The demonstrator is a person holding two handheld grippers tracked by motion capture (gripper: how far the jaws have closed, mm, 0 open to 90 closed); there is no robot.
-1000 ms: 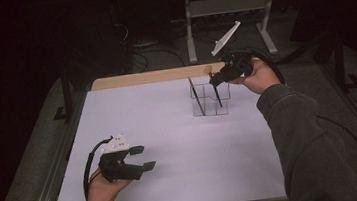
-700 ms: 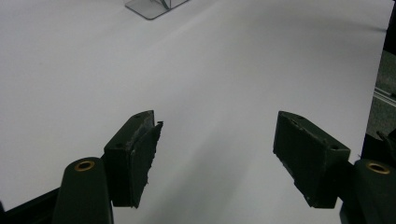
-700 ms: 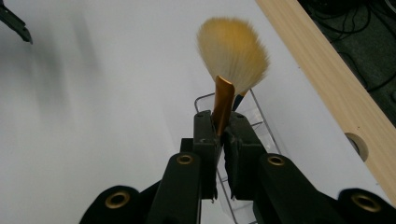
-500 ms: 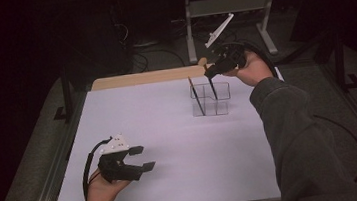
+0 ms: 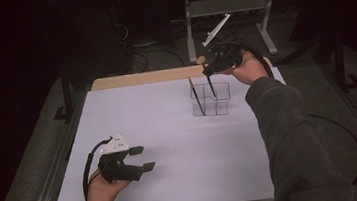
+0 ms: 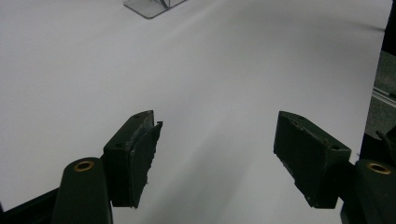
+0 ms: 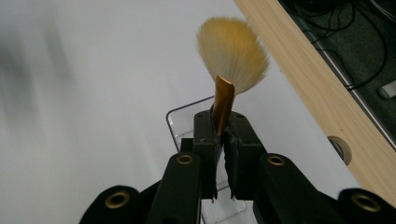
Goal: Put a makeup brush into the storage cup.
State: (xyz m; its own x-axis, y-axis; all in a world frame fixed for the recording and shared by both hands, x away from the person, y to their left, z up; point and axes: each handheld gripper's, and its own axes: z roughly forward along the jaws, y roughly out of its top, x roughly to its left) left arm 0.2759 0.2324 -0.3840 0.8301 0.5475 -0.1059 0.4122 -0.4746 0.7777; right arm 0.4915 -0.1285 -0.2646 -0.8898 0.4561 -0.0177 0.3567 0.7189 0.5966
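Note:
My right gripper (image 5: pixel 211 65) is shut on a makeup brush (image 5: pixel 210 83) over the far right of the table. The brush's tan bristles (image 7: pixel 232 53) and copper ferrule (image 7: pixel 223 105) rise above the closed jaws. Its dark handle hangs down into a clear acrylic organizer (image 5: pixel 220 107). A second thin dark stick (image 5: pixel 196 97) leans in the organizer's left compartment. My left gripper (image 5: pixel 141 158) rests open near the front left of the white table (image 5: pixel 160 132). Nothing lies between its pads (image 6: pixel 140 158).
A wooden strip (image 5: pixel 144 77) with a round hole (image 7: pixel 341 148) runs along the table's far edge. Cables and a metal stand (image 5: pixel 227 6) sit on the dark floor behind it. A corner of the organizer (image 6: pixel 149 5) is far ahead of the left gripper.
My right gripper has carried the brush a little left and farther back above the organizer. The left gripper has stayed in place.

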